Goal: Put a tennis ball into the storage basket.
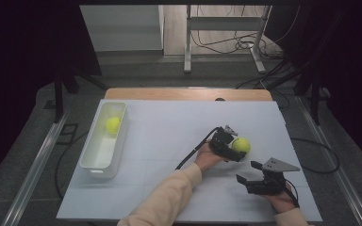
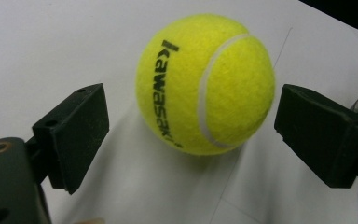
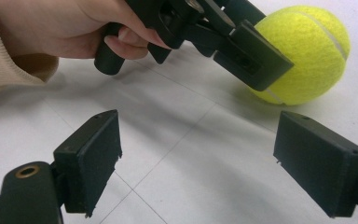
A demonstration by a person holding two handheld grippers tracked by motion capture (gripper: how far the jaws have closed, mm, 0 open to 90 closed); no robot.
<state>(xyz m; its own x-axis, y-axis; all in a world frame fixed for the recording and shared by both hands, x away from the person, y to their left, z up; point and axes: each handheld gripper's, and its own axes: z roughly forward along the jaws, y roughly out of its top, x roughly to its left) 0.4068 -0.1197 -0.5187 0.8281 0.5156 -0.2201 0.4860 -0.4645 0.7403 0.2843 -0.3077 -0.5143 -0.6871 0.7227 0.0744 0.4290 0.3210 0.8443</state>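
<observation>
Sam: So, which step is this?

Mia: Grabbing the ball, I think. The left gripper has its jaws on both sides of the tennis ball, which sits on the white desk. In the left gripper view there is a gap between the ball and each pad, so the jaws are apart and do not pinch it yet.

Sam: Where is that ball from the white bin?

Mia: Well apart from the bin, off to its right, across the desk. The bin already has another yellow ball in it, near its far end.

Sam: And the right gripper?

Mia: It waits just beside the ball, on the near side. Its jaws stand wide apart with nothing between them. In the right gripper view you see the ball behind the left gripper's pad.

Sam: What has to come next?

Mia: My guess: squeeze the left jaws until both pads press the ball. It is round and can roll away, so the pads should meet it at its middle. Then lift it and carry it over to the bin.
</observation>
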